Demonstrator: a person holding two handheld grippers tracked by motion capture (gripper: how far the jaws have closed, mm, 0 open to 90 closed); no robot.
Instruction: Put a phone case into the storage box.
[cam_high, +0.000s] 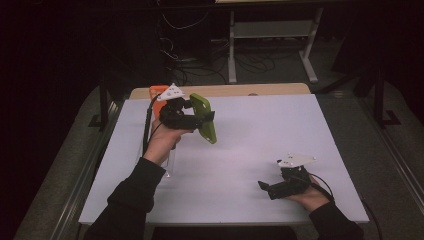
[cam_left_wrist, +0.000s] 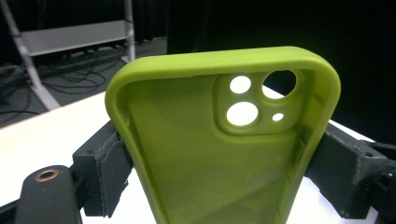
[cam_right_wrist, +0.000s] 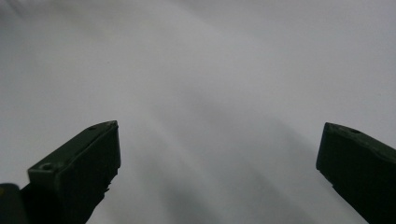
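We see the left gripper raised above the tabletop's far left part, its fingers clamped on the two long edges of a green phone case. In the left gripper view the pads press both sides of the case, whose open inside faces the camera. Its long axis runs away from the gripper, with the camera cut-outs at the far end. From the high view the case stands on edge in the air, tilted, its long axis running from far-left to near-right.

The right gripper sits low at the near right, and its fingers are spread wide with just bare tabletop between them.
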